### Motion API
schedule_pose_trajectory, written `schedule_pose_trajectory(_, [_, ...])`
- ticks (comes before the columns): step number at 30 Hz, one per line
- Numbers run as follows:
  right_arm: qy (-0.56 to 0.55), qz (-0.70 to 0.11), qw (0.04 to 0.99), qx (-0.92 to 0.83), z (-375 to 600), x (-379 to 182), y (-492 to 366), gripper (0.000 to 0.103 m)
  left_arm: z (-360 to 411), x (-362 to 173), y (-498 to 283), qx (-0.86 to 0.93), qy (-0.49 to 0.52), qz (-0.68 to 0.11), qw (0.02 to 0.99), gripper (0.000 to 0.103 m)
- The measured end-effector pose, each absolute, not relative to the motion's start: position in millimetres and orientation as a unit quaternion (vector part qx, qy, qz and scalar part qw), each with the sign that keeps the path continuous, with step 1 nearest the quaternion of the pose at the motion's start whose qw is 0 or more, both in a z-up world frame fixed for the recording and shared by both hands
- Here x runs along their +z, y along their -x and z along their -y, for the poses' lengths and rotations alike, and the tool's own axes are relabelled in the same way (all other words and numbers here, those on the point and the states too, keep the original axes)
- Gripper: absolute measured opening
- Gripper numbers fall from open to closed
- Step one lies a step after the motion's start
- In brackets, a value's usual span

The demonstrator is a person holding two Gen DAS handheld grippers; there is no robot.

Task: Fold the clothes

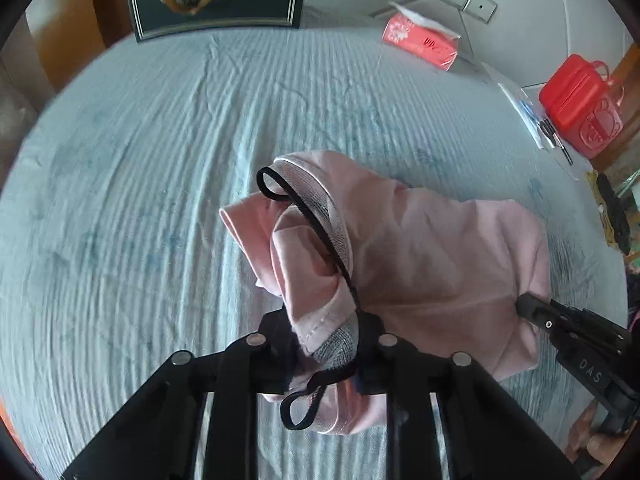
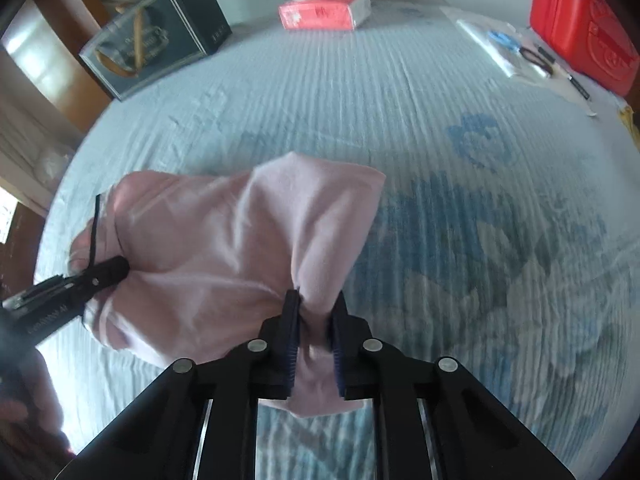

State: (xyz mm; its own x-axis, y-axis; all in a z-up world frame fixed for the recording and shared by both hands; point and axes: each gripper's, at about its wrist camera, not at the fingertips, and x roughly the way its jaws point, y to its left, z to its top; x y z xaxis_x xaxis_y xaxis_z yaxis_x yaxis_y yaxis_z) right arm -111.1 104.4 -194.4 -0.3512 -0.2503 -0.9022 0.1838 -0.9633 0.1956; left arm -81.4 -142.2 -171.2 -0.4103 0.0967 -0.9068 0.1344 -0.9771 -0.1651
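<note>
The left gripper (image 1: 328,344) was clenched on the grey-banded, black-corded edge of the pink garment (image 1: 432,264), and the right gripper (image 2: 316,320) was clenched on a bunched fold at its opposite side. The garment lay crumpled between them on the pale blue bedspread (image 1: 140,168). To fold it well, both grips probably needed to hold firm while the fabric was lifted and drawn taut, clear of the red tissue pack (image 1: 420,42).

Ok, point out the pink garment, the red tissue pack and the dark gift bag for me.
pink garment (image 2: 224,232), right wrist view, on its broad pink body.
red tissue pack (image 2: 320,16), right wrist view, on its red front face.
dark gift bag (image 1: 216,4), left wrist view, on its printed front.
</note>
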Motion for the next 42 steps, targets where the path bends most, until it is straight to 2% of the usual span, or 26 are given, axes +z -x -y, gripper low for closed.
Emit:
schedule_pose_trajectory(7, [-0.506, 0.031, 0.156, -0.848, -129, -159, 87, 0.013, 112, -133, 53, -0.847, -0.520, -0.107, -0.018, 0.019])
schedule_pose_trajectory(15, [-0.487, 0.043, 0.136, -0.862, -187, -138, 73, 0.013, 47, -112, 45, -0.848, -0.515, -0.105, -0.061, 0.019])
schedule_pose_trajectory(23, [-0.491, 0.062, 0.096, -0.864, -260, -131, 46, 0.013, -34, -110, 45, -0.842, -0.523, -0.068, -0.109, 0.019])
schedule_pose_trajectory(34, [-0.492, 0.126, -0.032, -0.861, -362, -131, 0, 0.012, -148, -114, 57, -0.812, -0.533, -0.024, -0.236, 0.019])
schedule_pose_trajectory(42, [-0.488, 0.143, -0.047, -0.860, -446, -135, -4, 0.012, -235, -116, 60, -0.807, -0.536, -0.003, -0.250, 0.019])
